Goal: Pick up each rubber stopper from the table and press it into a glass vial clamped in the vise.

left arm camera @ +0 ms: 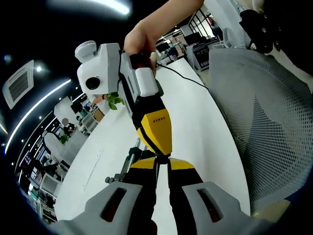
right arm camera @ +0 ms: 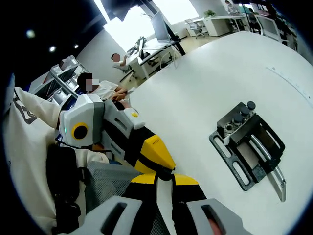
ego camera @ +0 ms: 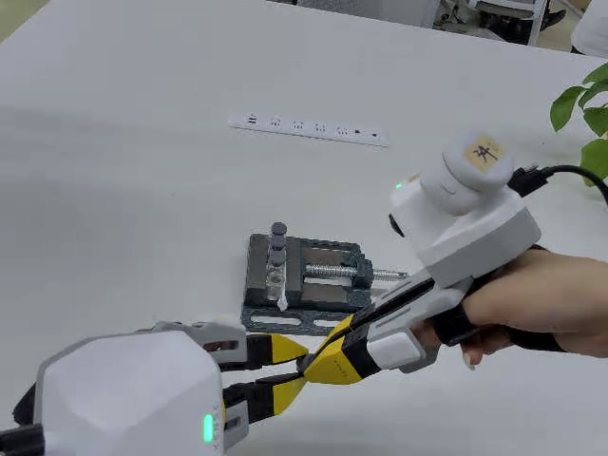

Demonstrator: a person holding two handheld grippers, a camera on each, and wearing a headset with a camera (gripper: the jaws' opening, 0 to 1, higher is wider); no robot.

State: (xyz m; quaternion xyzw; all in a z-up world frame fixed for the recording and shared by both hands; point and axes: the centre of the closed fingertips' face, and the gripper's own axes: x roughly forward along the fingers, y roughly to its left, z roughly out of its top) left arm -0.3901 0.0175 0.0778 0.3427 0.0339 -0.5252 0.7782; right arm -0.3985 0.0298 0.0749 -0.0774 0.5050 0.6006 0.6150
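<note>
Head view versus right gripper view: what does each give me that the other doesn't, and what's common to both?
Head view's extras: the hand holding the right gripper, and plant leaves by the table edge. Right gripper view's extras: a mesh chair and office desks behind. Shared: the vise, its row of vials, and the right gripper meeting the left gripper tip to tip.

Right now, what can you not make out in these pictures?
- Head view: left claw and right claw meet tip to tip, hiding whether either holds anything.
- Head view: stoppers in the vials clamped in the vise, too small to judge their depth.
- Left gripper view: right claw covers most of the vise.
</note>
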